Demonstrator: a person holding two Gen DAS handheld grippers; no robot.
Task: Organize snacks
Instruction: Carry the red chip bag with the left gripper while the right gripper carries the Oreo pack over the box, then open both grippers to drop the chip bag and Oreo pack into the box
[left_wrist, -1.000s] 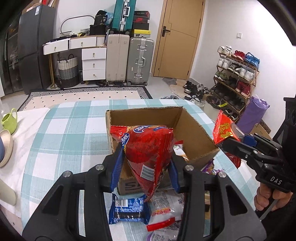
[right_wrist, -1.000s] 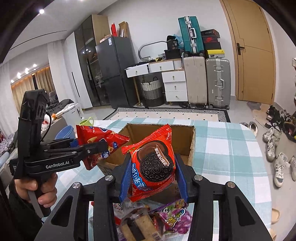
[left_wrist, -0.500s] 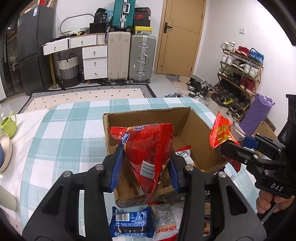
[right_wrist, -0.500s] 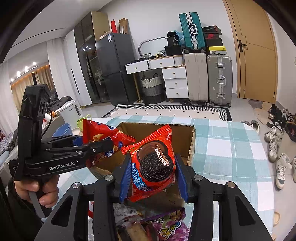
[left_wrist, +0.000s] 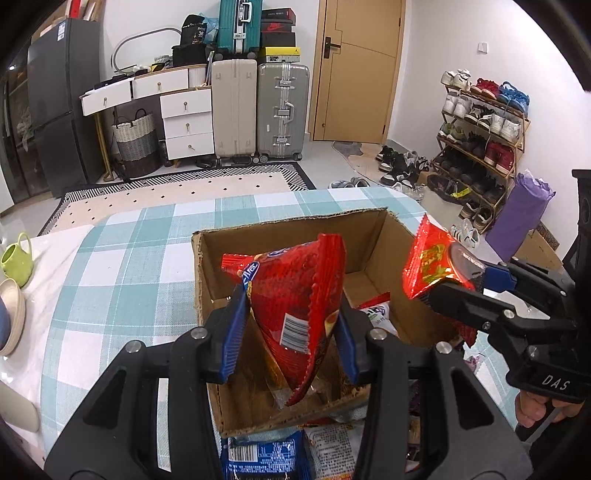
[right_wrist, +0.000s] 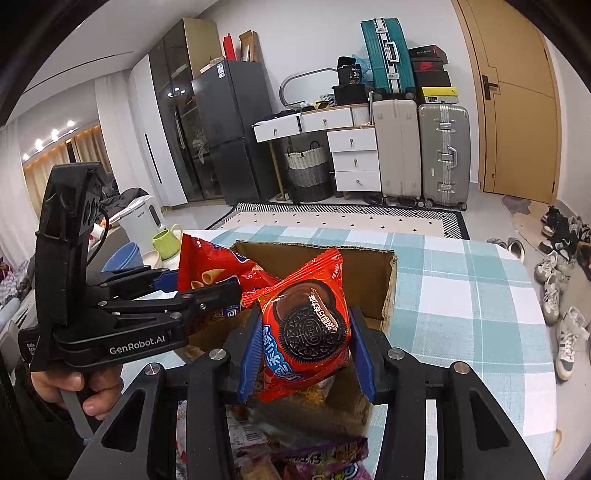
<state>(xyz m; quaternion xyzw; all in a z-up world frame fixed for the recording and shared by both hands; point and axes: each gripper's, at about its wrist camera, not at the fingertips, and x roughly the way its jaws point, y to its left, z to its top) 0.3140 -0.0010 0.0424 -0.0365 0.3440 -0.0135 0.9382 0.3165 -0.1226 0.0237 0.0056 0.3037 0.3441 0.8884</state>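
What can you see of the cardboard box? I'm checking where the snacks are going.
The cardboard box is plain brown corrugated card, open-topped, with rough torn rims. It stands upright on the teal checked tablecloth. At least one white-and-red packet lies inside. Loose snack packs lie against its near side. Both held bags hang over it, not visibly touching it.

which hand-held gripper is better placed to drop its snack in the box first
Probably left: the left hand-held gripper holds its red chip bag over the cardboard box opening. The right hand-held gripper's cookie pack hangs nearer the box's edge.
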